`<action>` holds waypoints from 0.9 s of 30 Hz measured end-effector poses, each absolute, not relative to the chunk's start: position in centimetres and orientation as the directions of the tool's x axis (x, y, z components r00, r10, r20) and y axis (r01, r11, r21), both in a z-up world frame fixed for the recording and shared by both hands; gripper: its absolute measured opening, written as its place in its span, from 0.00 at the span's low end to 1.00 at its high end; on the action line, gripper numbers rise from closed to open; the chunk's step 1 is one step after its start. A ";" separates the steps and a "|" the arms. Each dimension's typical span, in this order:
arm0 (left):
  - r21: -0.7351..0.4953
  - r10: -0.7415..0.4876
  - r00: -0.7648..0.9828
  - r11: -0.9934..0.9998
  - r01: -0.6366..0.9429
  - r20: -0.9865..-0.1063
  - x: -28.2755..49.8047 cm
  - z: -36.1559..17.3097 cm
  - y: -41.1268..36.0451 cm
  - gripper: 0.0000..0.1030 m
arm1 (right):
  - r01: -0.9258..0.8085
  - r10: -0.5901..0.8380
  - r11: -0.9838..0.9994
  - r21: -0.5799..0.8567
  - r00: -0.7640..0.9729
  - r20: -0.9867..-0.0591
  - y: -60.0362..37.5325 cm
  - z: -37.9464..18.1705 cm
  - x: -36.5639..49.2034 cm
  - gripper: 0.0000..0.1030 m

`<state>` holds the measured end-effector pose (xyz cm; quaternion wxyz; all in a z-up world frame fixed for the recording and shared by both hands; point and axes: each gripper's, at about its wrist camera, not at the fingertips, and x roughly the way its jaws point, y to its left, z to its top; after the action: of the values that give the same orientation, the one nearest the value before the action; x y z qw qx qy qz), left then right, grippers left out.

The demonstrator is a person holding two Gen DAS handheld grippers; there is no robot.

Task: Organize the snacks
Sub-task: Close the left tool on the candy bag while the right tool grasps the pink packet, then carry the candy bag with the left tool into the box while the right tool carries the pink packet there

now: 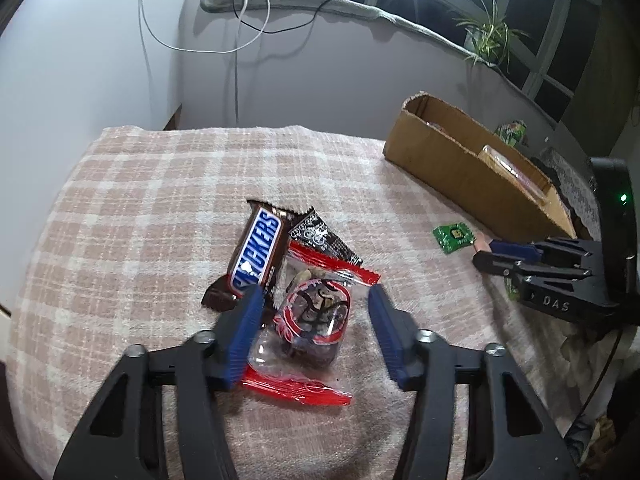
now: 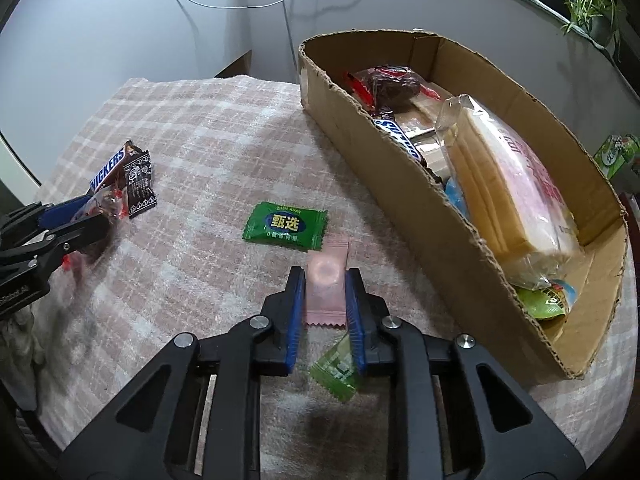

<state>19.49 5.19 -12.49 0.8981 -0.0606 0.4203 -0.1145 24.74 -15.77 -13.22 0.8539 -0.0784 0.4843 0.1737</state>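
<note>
A soft, nubbly blanket in pink and cream plaid covers the work surface. On it, in the left wrist view, lies a small heap of wrappers: a glossy brown Snickers bar with blue lettering, a crinkled black sachet printed in white touching its right side, and a clear plastic pouch with red crimped ends holding dark round sweets.

The left gripper stands with its ribbed blue pads wide apart, one on either side of the clear pouch. The left pad sits against the pouch's edge and overlaps the lower end of the Snickers bar; the right pad is just clear of the pouch.

In the right wrist view, the right gripper is closed on a flat matte pink sachet with zigzag-cut ends, its blue pads pressing both long edges. A shiny green square sweet wrapper with yellow characters lies just beyond, near the sachet's far end. A paler green wrapper lies beneath the right pad.

To the right stands a long, open corrugated cardboard box with rough-torn edges. It holds a bagged loaf of sliced white bread, a second Snickers bar, a dark sweet pouch and a green packet.
</note>
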 end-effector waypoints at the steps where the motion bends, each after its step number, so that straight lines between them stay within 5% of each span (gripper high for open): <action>1: -0.198 -0.251 0.622 0.968 0.155 -0.742 19.5 -12.5 5.1 0.40 | -0.374 0.224 0.927 0.036 0.471 -0.853 -15.9 -13.2 24.7 0.21; 6: -0.164 -0.233 0.621 0.972 0.167 -0.748 19.2 -12.5 4.5 0.33 | -0.380 0.246 0.923 0.058 0.468 -0.849 -16.1 -13.1 24.3 0.20; 27: -0.217 -0.260 0.662 0.965 0.148 -0.703 18.2 -9.7 4.2 0.33 | -0.394 0.335 0.910 0.127 0.522 -0.784 -18.8 -9.0 22.1 0.20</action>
<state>18.17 4.22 -9.73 0.9089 -0.0703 0.3954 -0.1122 22.13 -18.82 -9.03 0.8718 -0.0331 0.4418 0.2090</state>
